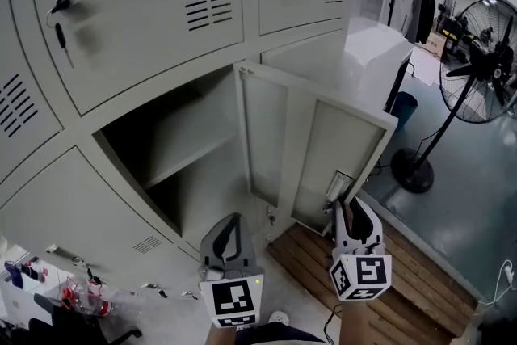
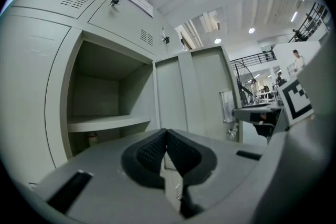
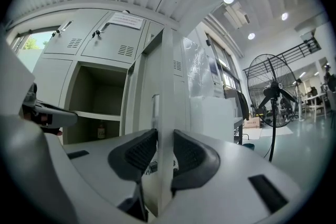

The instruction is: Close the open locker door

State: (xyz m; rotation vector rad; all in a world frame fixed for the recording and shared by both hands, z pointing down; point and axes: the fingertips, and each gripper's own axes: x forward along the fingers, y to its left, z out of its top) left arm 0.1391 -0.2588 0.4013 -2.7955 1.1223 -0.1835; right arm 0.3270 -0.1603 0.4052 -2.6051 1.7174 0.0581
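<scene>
The open locker door (image 1: pixel 323 149) swings out to the right of its compartment (image 1: pixel 174 145), which has one shelf inside. In the head view my right gripper (image 1: pixel 343 210) is at the door's free edge, beside its metal handle plate (image 1: pixel 339 186). The right gripper view shows that thin door edge (image 3: pixel 167 86) standing upright between the pads, with my right gripper (image 3: pixel 164 152) shut on it. My left gripper (image 1: pixel 230 226) hangs in front of the compartment, apart from the door. In its own view the left gripper (image 2: pixel 166 147) is shut with nothing between the pads.
A large standing fan (image 1: pixel 485 61) is at the right, on the grey floor. A wooden pallet (image 1: pixel 420 271) lies under the door's swing. Keys (image 1: pixel 60 20) hang in the upper locker doors. A small bottle (image 3: pixel 101 131) stands deep in the compartment. Clutter (image 1: pixel 81 299) sits at lower left.
</scene>
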